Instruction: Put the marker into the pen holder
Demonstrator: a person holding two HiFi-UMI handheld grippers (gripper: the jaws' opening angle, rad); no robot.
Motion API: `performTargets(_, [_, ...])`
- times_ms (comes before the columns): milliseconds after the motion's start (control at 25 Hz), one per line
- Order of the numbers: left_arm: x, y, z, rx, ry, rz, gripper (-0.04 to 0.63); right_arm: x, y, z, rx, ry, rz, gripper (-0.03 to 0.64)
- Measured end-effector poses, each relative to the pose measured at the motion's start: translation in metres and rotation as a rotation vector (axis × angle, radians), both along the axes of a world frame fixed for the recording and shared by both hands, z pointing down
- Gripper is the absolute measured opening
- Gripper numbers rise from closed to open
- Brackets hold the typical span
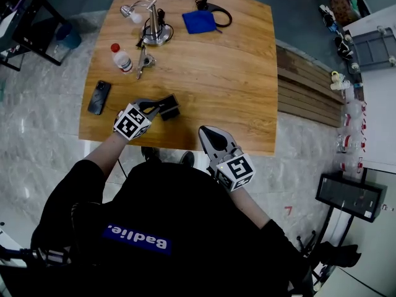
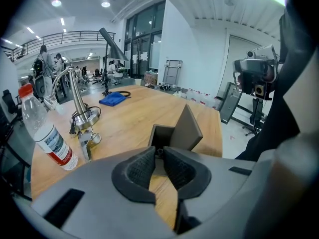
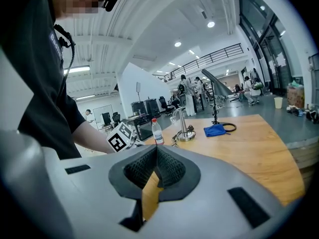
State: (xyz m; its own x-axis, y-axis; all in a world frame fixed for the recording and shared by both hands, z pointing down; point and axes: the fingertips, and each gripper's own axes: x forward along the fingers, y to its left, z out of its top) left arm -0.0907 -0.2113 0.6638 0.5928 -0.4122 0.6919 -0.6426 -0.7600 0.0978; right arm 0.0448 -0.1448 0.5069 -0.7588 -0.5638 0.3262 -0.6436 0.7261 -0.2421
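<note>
The pen holder (image 1: 171, 108), a small dark open-topped box, stands near the front left of the wooden table (image 1: 235, 85). In the left gripper view the pen holder (image 2: 174, 132) sits right past the fingertips, with one tall slanted wall. My left gripper (image 1: 161, 106) reaches to its near side. Its jaws are pinched on a small dark round end, the marker (image 2: 159, 152), seen end-on just short of the holder's opening. My right gripper (image 1: 211, 136) hovers at the table's front edge, shut and empty (image 3: 156, 152).
A water bottle (image 1: 122, 58), a black phone (image 1: 99, 97), a metal lamp base (image 1: 155, 33) with a clip (image 1: 144, 60) beside it, a blue cloth (image 1: 198, 21) and a black cable ring (image 1: 221, 14) lie across the left and far parts of the table.
</note>
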Motion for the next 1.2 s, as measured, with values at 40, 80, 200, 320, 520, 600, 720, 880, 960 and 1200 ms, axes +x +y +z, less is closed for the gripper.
performTargets(40, [-0.001, -0.001, -0.001, 0.004, 0.000, -0.008, 0.046, -0.001, 0.000, -0.001, 0.003, -0.002, -0.006, 0.006])
performTargets(80, [-0.002, -0.002, -0.004, 0.009, 0.003, -0.018, 0.046, -0.001, -0.001, -0.002, 0.007, -0.004, -0.013, 0.006])
performTargets(200, [-0.005, -0.003, -0.015, 0.033, 0.019, -0.042, 0.046, -0.003, -0.001, -0.004, 0.011, -0.012, -0.032, 0.006])
performTargets(320, [-0.007, -0.001, -0.032, 0.068, 0.035, -0.060, 0.046, -0.005, -0.001, -0.006, 0.020, -0.019, -0.054, 0.006])
performTargets(520, [-0.002, 0.008, -0.072, 0.130, 0.100, -0.096, 0.046, -0.009, 0.001, -0.009, 0.031, -0.027, -0.094, 0.006])
performTargets(600, [0.003, 0.015, -0.092, 0.154, 0.148, -0.126, 0.046, -0.012, 0.003, -0.009, 0.033, -0.030, -0.111, 0.006])
performTargets(720, [0.015, 0.028, -0.126, 0.198, 0.226, -0.158, 0.046, -0.017, 0.004, -0.014, 0.049, -0.039, -0.136, 0.006])
performTargets(880, [0.039, 0.048, -0.168, 0.248, 0.320, -0.143, 0.044, -0.023, 0.005, -0.025, 0.077, -0.058, -0.165, 0.006])
performTargets(960, [0.049, 0.058, -0.189, 0.272, 0.365, -0.133, 0.044, -0.026, 0.006, -0.033, 0.090, -0.071, -0.175, 0.006])
performTargets(1200, [0.074, 0.083, -0.237, 0.359, 0.460, -0.122, 0.021, -0.027, 0.011, -0.065, 0.187, -0.069, -0.220, 0.006])
